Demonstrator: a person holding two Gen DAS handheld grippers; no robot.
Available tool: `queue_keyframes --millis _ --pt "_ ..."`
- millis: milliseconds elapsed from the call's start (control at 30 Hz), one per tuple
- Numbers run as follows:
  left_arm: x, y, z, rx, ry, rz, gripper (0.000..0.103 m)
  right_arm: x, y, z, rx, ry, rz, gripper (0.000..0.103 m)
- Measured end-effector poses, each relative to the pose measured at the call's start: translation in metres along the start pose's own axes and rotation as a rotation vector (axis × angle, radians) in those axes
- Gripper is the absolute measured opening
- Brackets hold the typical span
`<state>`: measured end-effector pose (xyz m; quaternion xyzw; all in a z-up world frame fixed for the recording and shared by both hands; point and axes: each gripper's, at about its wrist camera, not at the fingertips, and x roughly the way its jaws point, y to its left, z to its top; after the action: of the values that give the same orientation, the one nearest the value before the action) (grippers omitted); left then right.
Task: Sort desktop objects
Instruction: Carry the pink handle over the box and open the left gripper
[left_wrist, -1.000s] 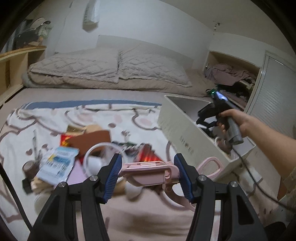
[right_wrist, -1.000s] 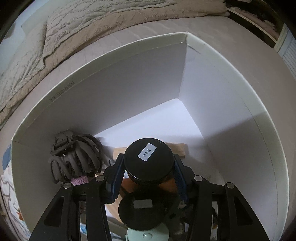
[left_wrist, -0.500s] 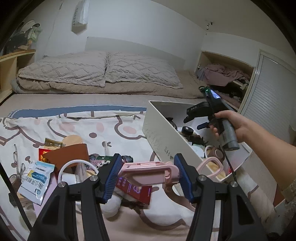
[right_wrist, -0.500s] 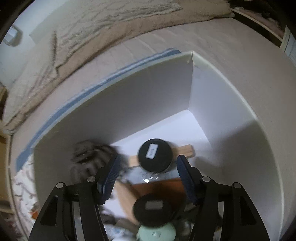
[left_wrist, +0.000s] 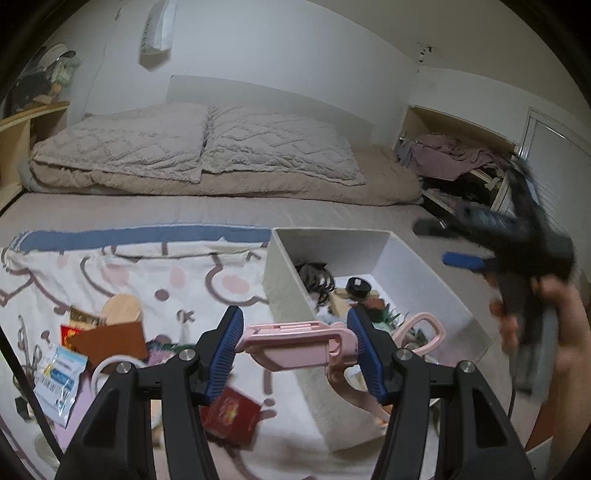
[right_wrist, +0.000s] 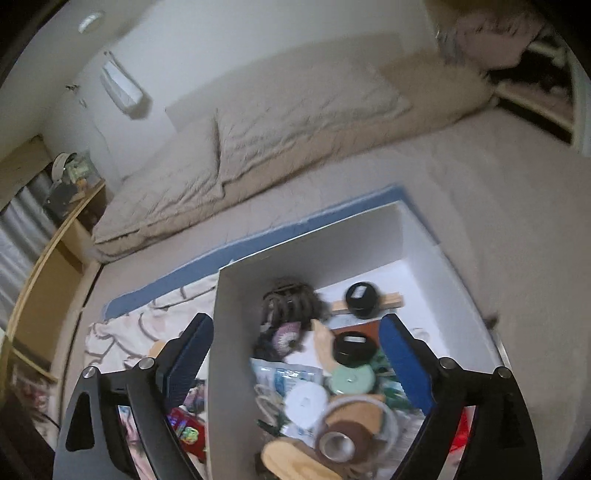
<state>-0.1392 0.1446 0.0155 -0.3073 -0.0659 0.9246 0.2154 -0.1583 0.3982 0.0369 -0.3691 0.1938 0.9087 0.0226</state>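
Note:
My left gripper (left_wrist: 295, 350) is shut on a pink folding holder (left_wrist: 295, 349), held over the near left wall of the white box (left_wrist: 291, 306). My right gripper (right_wrist: 295, 354) is open and empty, raised above the same box (right_wrist: 369, 236); it shows blurred at the right of the left wrist view (left_wrist: 454, 243). A black round jar (right_wrist: 358, 295) lies in the box on a wooden stick, with a black hair claw (right_wrist: 291, 299), another black lid (right_wrist: 349, 347), a green disc (right_wrist: 351, 380) and tape (right_wrist: 340, 443).
Loose items lie on the cartoon-print blanket (left_wrist: 122, 273) left of the box: a brown wallet (left_wrist: 110, 341), a blue-white packet (left_wrist: 59, 380), a red booklet (left_wrist: 232, 411). Pillows (left_wrist: 192, 147) lie at the bed's far end. A wooden shelf (right_wrist: 44, 258) stands left.
My right gripper let go of the black jar in the box, opened wide and rose up and back. My left gripper carried the pink holder rightward to the box.

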Motion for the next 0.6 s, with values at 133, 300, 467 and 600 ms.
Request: queue_keyframes --millis 133,300,467,600 --pt "0.015 -0.021 0.011 0.014 0.01 -0.003 0.059 -0.022 -0.012 -0.016 0.097 -0.109 0.03 0.092" --pt "0.044 -0.048 0.025 0.056 0.031 0.008 0.059 -0.041 -0.027 -0.027 0.219 -0.18 0.096 0.094" --pt "0.077 -0.072 0.04 0.048 0.095 0.016 0.059 -0.055 -0.041 -0.045 0.293 -0.224 0.128 0.096" --pt "0.106 -0.087 0.049 0.008 0.16 0.039 0.059 -0.057 -0.041 -0.049 0.215 -0.218 0.096 0.096"
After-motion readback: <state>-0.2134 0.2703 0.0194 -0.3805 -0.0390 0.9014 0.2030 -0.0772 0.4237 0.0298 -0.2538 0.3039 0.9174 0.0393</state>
